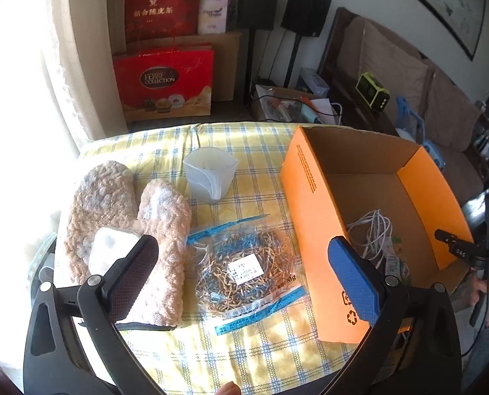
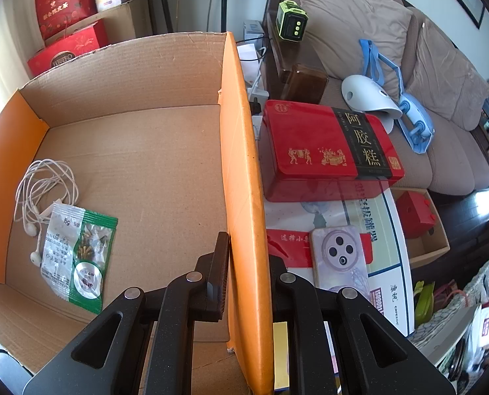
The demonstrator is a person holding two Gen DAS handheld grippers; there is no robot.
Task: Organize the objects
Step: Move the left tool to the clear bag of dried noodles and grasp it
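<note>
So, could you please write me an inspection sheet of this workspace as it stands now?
Surface: checked yellow tablecloth, partly sunlit.
Job's things: open orange cardboard box holding white earphones and a green-edged sachet; on the cloth lie a clear bag of dried strands, a translucent cup and two fluffy mitts.
Clutter: red tin and phone beside the box.
Grippers: left gripper open above the bag, nothing between its fingers; right gripper shut on the box wall.
Cables: only the earphone cord.
Surroundings: sofa, red gift bags, speakers on stands.
</note>
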